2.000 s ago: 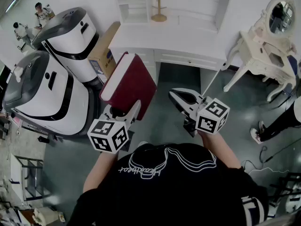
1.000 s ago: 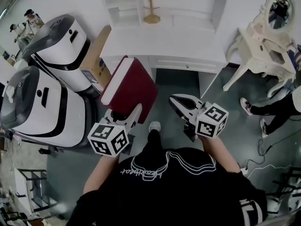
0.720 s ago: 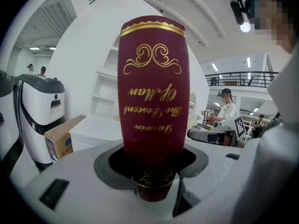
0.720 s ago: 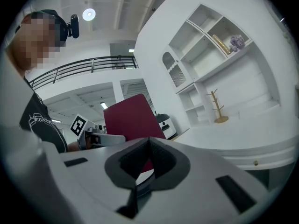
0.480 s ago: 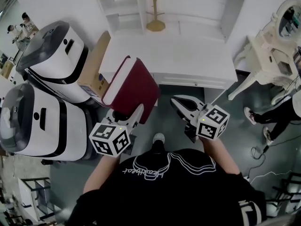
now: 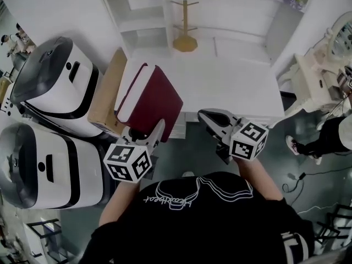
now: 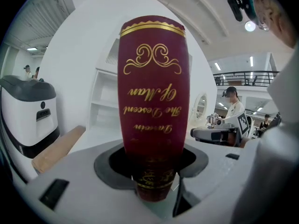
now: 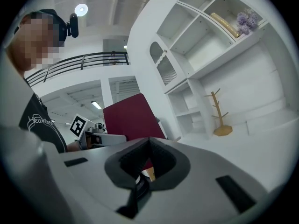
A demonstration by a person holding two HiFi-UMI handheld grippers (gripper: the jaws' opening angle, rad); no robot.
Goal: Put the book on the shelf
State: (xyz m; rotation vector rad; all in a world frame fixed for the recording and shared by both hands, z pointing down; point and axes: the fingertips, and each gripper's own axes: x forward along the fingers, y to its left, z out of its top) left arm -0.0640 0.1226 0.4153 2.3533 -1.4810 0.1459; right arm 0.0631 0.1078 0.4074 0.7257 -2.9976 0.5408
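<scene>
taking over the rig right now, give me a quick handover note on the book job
Left gripper: shut on the dark red book, gripped at its lower end and held over the left side of the white desk.
Right gripper: shut, empty, beside the book.
Done: book is in hand.
Left: carry it to the white shelf at the desk's back, set it in a compartment, let go.

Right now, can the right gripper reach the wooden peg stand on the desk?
Probably, with a stretch. The right gripper is empty, the white desktop between it and the wooden peg stand is bare, and the red book in the left gripper is off to the side.
</scene>
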